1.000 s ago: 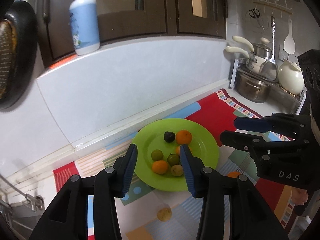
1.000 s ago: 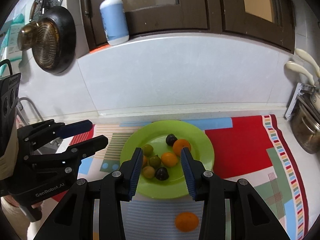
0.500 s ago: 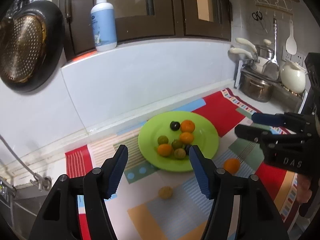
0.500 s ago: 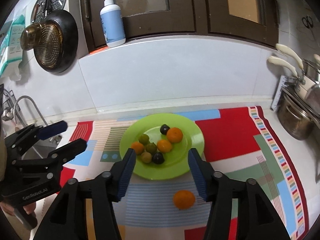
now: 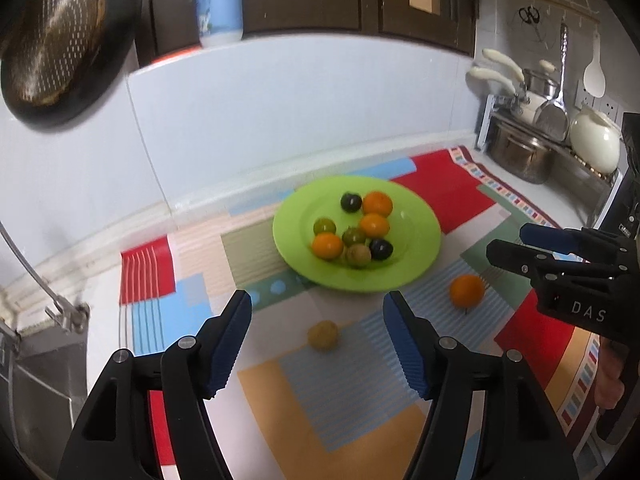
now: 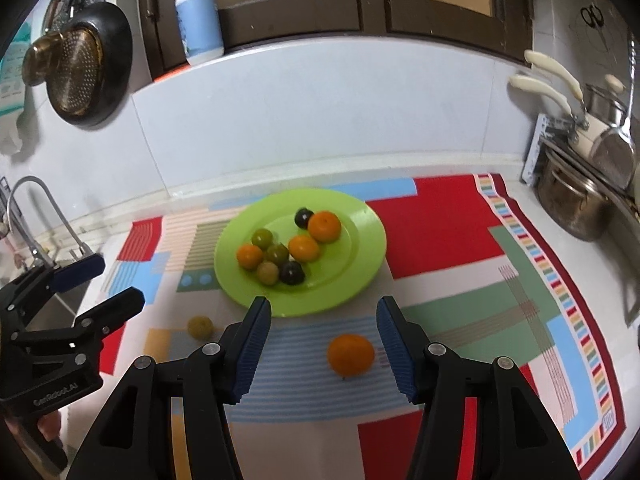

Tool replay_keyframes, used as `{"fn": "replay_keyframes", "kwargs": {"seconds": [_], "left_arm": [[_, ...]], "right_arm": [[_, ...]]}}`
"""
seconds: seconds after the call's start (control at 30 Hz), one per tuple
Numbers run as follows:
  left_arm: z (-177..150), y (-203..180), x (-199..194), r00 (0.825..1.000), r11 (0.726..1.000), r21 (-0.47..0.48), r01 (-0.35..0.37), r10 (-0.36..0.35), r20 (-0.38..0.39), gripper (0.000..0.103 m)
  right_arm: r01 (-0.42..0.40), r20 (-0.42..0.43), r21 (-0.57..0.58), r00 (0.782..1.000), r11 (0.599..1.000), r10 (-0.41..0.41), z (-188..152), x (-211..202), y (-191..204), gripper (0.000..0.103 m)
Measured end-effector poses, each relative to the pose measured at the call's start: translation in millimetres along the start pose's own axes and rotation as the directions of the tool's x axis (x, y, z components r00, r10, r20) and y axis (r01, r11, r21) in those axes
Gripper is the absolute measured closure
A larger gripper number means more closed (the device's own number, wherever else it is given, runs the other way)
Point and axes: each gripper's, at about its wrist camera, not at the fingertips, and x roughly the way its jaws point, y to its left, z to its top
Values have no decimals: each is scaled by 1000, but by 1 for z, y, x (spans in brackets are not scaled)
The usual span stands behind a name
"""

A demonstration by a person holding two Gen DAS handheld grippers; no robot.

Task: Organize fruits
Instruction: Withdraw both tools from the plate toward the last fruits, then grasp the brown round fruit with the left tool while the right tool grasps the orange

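1. Hovering with fingers spread wide and empty, the left gripper [image 5: 316, 338] is framing the yellowish fruit [image 5: 323, 335] between its tips, likely for pickup.
2. Waiting equally wide and empty, the right gripper [image 6: 323, 342] is bracketing the loose orange [image 6: 351, 355]; the green plate [image 6: 360, 276] is lying just beyond.

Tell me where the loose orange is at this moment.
In the right wrist view, the orange lies on the mat just in front of the green plate, between the open right gripper fingers and right of the small yellow fruit.
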Motion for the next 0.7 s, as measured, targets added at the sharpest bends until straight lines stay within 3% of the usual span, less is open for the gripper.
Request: {"fn": "replay_keyframes", "kwargs": {"seconds": [0.7], "left_arm": [[-23,5,76,984,999,-32,12,-18,-179,36]], "right_arm": [[68,-171,66,984,996,-55,-35,62,-18,47]]}}
